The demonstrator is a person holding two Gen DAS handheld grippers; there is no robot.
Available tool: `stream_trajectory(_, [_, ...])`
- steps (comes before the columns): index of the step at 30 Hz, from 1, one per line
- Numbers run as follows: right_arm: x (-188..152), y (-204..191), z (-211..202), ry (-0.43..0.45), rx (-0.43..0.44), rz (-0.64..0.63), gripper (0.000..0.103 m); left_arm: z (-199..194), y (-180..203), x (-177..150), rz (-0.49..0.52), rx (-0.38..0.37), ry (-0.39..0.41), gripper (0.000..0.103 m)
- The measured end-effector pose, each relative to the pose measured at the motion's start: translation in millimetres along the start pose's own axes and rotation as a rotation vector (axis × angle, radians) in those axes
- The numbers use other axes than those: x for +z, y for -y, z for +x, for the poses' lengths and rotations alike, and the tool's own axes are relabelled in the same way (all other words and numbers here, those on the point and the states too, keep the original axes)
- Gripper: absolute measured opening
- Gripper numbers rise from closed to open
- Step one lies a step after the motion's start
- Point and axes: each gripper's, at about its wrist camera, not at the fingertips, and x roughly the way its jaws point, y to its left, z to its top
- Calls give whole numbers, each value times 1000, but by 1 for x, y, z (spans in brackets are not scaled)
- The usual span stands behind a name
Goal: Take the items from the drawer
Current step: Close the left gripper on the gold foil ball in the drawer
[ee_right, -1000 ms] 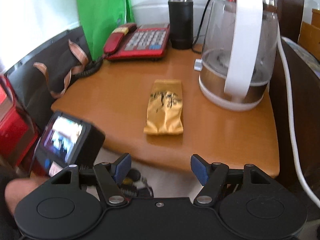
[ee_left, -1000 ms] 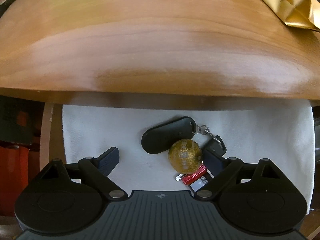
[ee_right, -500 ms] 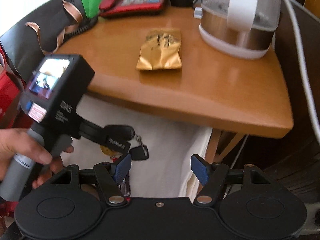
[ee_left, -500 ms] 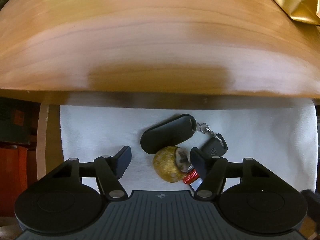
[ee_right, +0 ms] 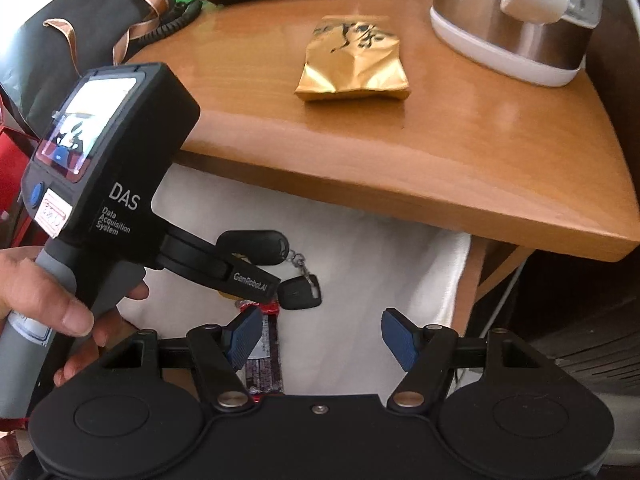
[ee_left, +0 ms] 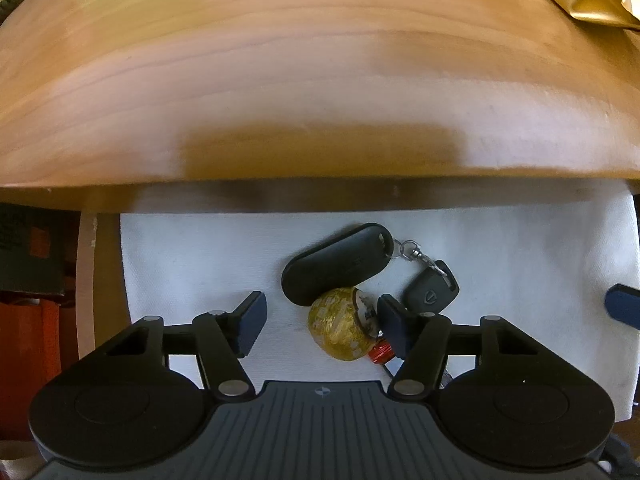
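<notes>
Left wrist view: left gripper point(ee_left: 320, 318) fingers spread, pinching nothing; gold foil ball point(ee_left: 340, 330) between them, against the right pad; black key fob point(ee_left: 336, 266) at 12 o'clock of the ball, car key point(ee_left: 430, 294) at 2 — all on the drawer's white liner point(ee_left: 200, 264).

Right wrist view: right gripper point(ee_right: 320, 338) fingers spread, empty; only here — hand point(ee_right: 52, 304) on the left tool, red snack bar point(ee_right: 266, 364) at 7 o'clock, gold packet point(ee_right: 354, 66) and kettle point(ee_right: 516, 32) on the tabletop point(ee_right: 460, 152).

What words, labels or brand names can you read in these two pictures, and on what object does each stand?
"DAS" on the left gripper's black body.
"Data Acquisition System": smaller, just below it.
"GenRobot.AI": on that gripper's finger.
Black brush characters on the gold packet: not legible to me.
Car key: emblem only, no words.
Snack wrapper print: too small.
</notes>
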Motion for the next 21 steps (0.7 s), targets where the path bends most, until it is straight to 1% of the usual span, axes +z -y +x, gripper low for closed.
stream_trajectory(1, [0,-1,2,-4,2,-1,64,0,-2,-1,-2,-1,0,54])
stream_trajectory(2, [-1,-2,3,-8,4,-1,64,-1,-4,-1,-5,-3,-1,43])
stream_trajectory(3, [-1,-3,5,-12,6,0,64,-1,-6,-1,-8,-5,-2,39])
stream_trajectory(4, [-2,-3,6,-14,8,2,64,-1,-8,-1,-11,-7,-4,39])
stream_trajectory(8, [-4,-5,9,-22,12,7,64,-2,-14,-4,-9,-20,-4,39])
stream_trajectory(10, [-4,-5,10,-26,12,8,64,-3,-18,-4,-16,-29,-6,44])
stream_trajectory(12, [-4,-5,10,-27,11,8,64,-4,-20,-5,-15,-29,-5,54])
stream_trajectory(14, [-4,-5,10,-26,10,10,64,-5,-22,-6,-15,-30,-3,58])
stream_trajectory(19, [-4,-4,9,-22,11,16,64,-5,-30,-9,-28,-43,-12,59])
stream_trajectory(21, [5,-6,22,-22,11,16,64,-7,-34,-9,-41,-59,-20,59])
